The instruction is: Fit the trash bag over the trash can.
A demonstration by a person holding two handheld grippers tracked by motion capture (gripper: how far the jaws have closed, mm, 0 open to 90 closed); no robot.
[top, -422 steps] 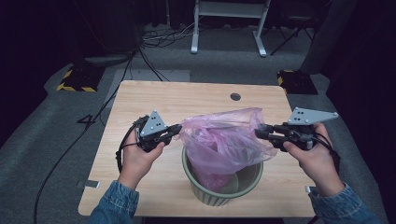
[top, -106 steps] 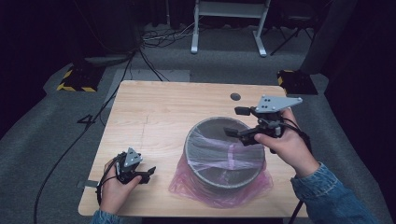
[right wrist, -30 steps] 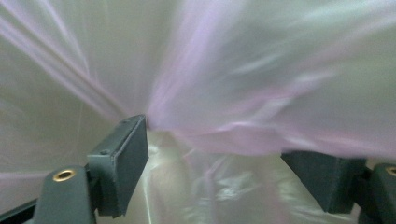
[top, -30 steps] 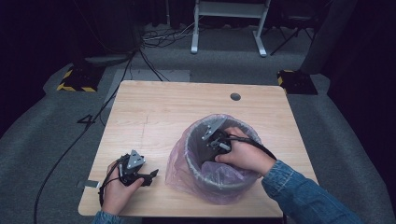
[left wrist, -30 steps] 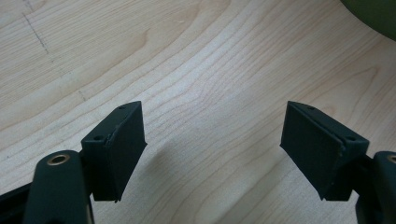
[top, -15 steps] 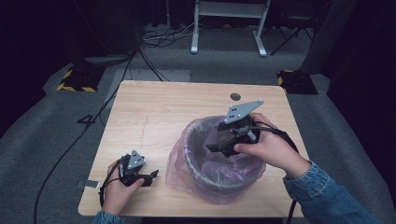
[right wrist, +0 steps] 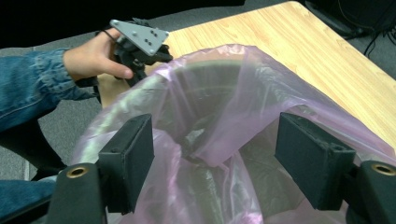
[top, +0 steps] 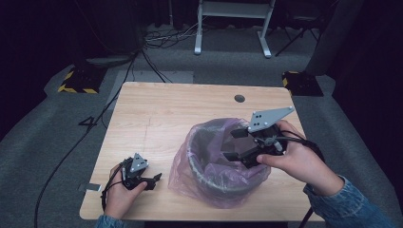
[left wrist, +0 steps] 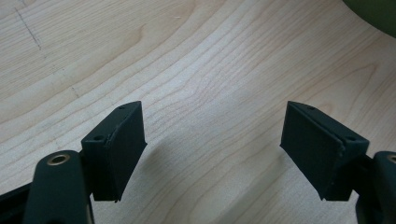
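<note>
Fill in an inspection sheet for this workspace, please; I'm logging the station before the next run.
Surface: wooden table, pale grain, a round dark hole near its far edge.
Job's things: bin standing on the table, lined with a pink plastic bag folded over its rim and draped down the outside.
Clutter: nothing seen.
Grippers: left gripper rests on the table near the front left corner, jaws open, nothing between them. Right gripper hangs over the bin's mouth, jaws open, having just been closing a little, nothing gripped.
Cables: a black cable runs across the floor to the left gripper.
Surroundings: grey carpet, white stand legs behind the table, yellow-black striped bases.
</note>
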